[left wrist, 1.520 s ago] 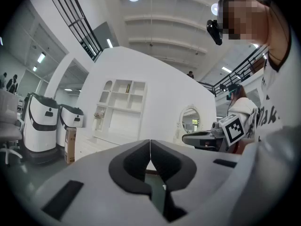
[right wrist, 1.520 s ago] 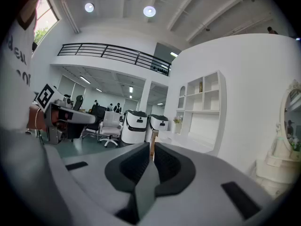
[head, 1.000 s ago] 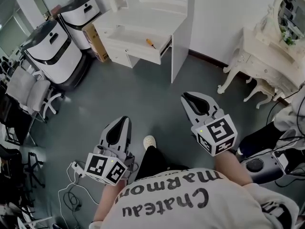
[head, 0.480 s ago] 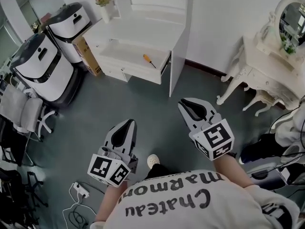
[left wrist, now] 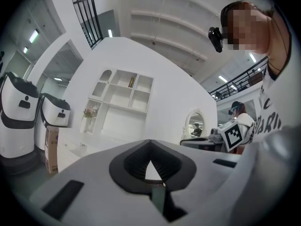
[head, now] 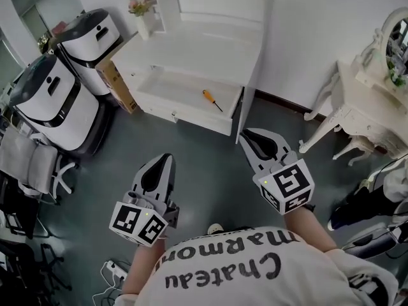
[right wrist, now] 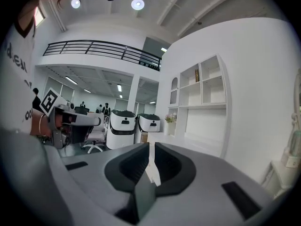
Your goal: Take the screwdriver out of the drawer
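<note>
A screwdriver (head: 212, 100) with an orange handle lies in the open drawer (head: 172, 91) of a white desk (head: 191, 50) at the top middle of the head view. My left gripper (head: 167, 158) is held over the grey floor, short of the drawer front, shut and empty. To the right, my right gripper (head: 245, 132) is also shut and empty, with its tips close to the drawer's right front corner. Seen along its own jaws, the left gripper (left wrist: 150, 142) points level at the white desk and shelves. Past the right gripper (right wrist: 151, 145) I see the desk's side.
Two white and black machines (head: 44, 101) (head: 89, 30) and a cardboard box (head: 115, 81) stand left of the desk. An ornate white dressing table (head: 363, 101) is at the right. Grey office chairs (head: 32, 158) and a power strip (head: 115, 271) are at the lower left.
Both grippers and the person have moved forward towards the desk. The open drawer with the screwdriver now sits nearer and lower in the head view. Both grippers stay shut.
</note>
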Tool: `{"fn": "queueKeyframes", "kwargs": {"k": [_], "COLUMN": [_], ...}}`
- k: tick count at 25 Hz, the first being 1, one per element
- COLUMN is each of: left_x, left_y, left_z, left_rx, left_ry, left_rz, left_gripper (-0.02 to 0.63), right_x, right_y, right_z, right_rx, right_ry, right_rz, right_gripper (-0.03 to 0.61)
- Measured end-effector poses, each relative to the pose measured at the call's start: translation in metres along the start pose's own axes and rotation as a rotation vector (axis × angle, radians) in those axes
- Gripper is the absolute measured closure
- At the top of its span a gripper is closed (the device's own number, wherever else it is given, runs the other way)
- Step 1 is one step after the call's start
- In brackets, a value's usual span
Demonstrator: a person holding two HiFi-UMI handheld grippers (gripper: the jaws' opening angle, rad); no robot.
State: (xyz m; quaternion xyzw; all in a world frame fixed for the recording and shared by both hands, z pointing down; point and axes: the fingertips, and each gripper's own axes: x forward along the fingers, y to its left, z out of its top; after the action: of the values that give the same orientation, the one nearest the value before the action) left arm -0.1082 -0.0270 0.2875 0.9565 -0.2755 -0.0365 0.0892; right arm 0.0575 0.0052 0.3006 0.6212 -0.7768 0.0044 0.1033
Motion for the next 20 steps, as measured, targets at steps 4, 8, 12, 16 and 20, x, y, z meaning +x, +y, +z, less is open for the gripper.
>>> {"fn": "queueKeyframes", "kwargs": {"k": [4, 8, 12, 16, 20], "left_x": [0.013, 0.019, 0.022, 0.03, 0.051], "left_y": [0.027, 0.041, 0.049, 0.06, 0.071], "left_z": [-0.001, -0.013, -0.026, -0.042, -0.048], "left_rx": [0.024, -0.002, -0.027, -0.069, -0.092], "left_ry": [0.041, 0.063, 0.079, 0.102, 0.11], "left_rz": [0.0, -0.018, -0.041, -0.045, -0.028], "left_gripper": [0.591, 0.591, 0.591, 0.591, 0.591], "right_x": [0.034, 0.058, 0.072, 0.083, 0.099], "right_y": [-0.004, 0.001, 0.012, 0.01, -0.009], "right_z": [0.0, -0.021, -0.045, -0.061, -0.07], "right_rx": [0.026, 0.051, 0.071, 0.069, 0.083], "right_ry": [0.004, 0.043, 0.099, 0.145, 0.174], "right_rz": [0.006, 0.019, 0.038, 0.05, 0.066], "right_gripper": [0.528, 0.528, 0.528, 0.528, 0.528]}}
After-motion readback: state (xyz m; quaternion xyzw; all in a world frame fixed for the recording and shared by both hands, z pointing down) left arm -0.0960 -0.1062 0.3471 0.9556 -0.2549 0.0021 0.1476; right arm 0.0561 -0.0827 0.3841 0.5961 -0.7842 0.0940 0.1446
